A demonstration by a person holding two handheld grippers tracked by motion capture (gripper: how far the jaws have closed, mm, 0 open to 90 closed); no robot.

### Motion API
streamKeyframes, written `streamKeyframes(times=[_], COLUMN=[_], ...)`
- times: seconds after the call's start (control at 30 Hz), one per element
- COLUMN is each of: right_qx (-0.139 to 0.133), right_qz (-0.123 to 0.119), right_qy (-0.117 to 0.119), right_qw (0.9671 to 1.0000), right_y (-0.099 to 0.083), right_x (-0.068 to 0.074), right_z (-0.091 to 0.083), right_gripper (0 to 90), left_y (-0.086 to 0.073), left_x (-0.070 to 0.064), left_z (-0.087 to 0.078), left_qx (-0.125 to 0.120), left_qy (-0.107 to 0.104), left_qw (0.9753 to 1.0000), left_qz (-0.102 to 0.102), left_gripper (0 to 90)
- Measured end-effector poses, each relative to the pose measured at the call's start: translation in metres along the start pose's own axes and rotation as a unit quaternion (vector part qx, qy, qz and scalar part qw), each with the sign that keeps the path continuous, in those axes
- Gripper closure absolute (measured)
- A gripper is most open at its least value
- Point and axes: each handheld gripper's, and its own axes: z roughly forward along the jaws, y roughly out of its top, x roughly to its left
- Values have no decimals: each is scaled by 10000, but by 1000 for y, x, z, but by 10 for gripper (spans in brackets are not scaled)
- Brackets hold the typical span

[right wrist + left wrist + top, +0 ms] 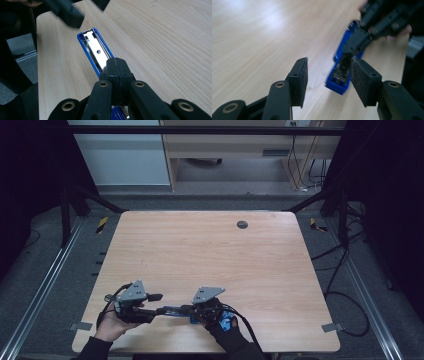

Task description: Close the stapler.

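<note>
A blue stapler (93, 47) lies low over the near edge of the wooden table (210, 250), hinged open so its bright metal magazine shows. My right gripper (117, 71) is shut on the stapler's near end, pads pressed together around it. In the left gripper view the stapler (338, 75) points toward me, with the right gripper (352, 47) clamped on it beyond. My left gripper (328, 80) stands open, its pads on either side of the stapler's free end without touching it. From above, the left gripper (159, 303) and right gripper (183, 309) face each other with the stapler (172, 310) between them.
A small dark round grommet (242, 224) sits in the tabletop near the far edge. Metal frame rails (40, 290) run along both sides of the table, and cables (345, 295) lie on the floor to the right. A wooden desk (225, 145) stands beyond.
</note>
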Motion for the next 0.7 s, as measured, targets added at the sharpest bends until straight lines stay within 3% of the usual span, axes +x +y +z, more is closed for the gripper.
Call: streamKeyframes(times=[0.2, 0.43, 0.53, 0.6, 0.7], right_qx=[0, -8, -7, -14, -26], right_qz=[5, 1, -3, -1, 15], right_qy=[-5, -9, -10, 1, 21], right_qw=[10000, 10000, 10000, 10000, 10000], right_y=[0, 0, 0, -1, -1], right_x=[0, 0, 0, 0, -1], right_z=[0, 0, 0, 0, 0], right_gripper=[900, 900, 900, 900, 900], left_y=[-5, -17, -22, -27, -36], left_x=[10, 18, 20, 22, 22], left_z=[-7, -6, -7, -7, -4], left_qx=[-317, -381, -454, -521, -412], left_qy=[589, 1170, 1422, 1475, 1525], left_qw=[9971, 9904, 9859, 9837, 9830], left_qz=[-363, -633, -752, -888, -932], left_gripper=[486, 481, 480, 480, 482])
